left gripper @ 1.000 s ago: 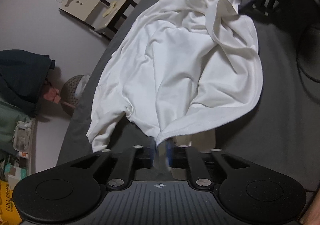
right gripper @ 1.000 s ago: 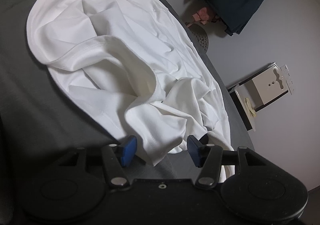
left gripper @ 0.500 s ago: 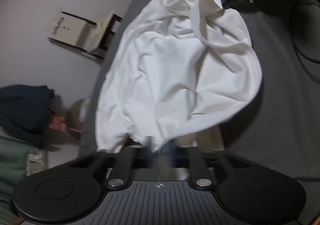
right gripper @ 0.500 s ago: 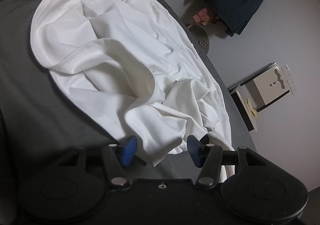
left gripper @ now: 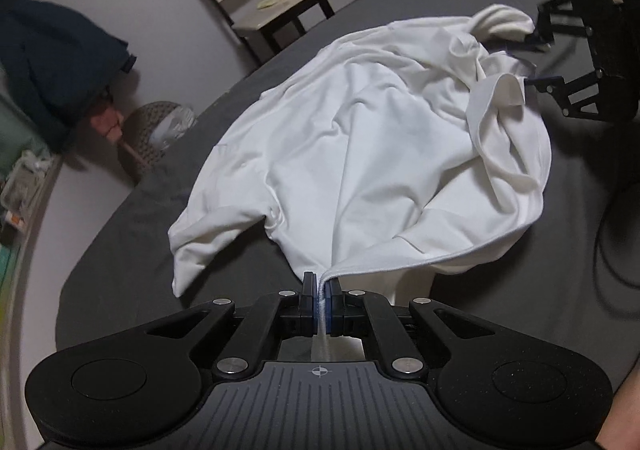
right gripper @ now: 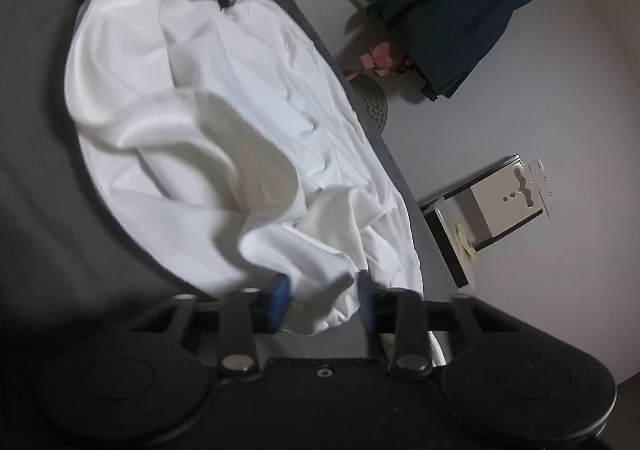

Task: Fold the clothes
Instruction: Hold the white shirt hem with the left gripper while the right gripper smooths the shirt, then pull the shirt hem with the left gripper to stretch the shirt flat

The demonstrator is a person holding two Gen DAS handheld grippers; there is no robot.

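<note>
**White shirt pinched at one corner, far from folded**

The left gripper (left gripper: 321, 304) is clamped tight on a hemmed corner of the white shirt (left gripper: 372, 154); the stitched edge runs down between its blue pads (left gripper: 329, 306) and out below them, so this corner is lifted and taut. From there the cloth fans out toward 12 o'clock across the dark grey bed (left gripper: 168, 258), with one sleeve (left gripper: 208, 234) trailing toward 10 o'clock.

The right gripper (right gripper: 322, 300) stands with its jaws apart, and a loose fold of the shirt (right gripper: 224, 138) bulges into the gap between them. The pads do not press the cloth, so it holds nothing. In the left view the same gripper (left gripper: 536, 62) shows at 1 o'clock, at the far end of the shirt, beside a bunched bit of fabric.

As for progress, the shirt lies rumpled, with a big ridge rolled over near the far end and creases throughout. No neat fold line or flat layered panel shows anywhere. I judge the spreading and smoothing is not finished, and all the folding proper is left. The right gripper looks placed to close on its end, so the two could then stretch the cloth flat.

Beyond the bed, at 11 o'clock, a small side table (left gripper: 280, 2) stands by the wall.
</note>
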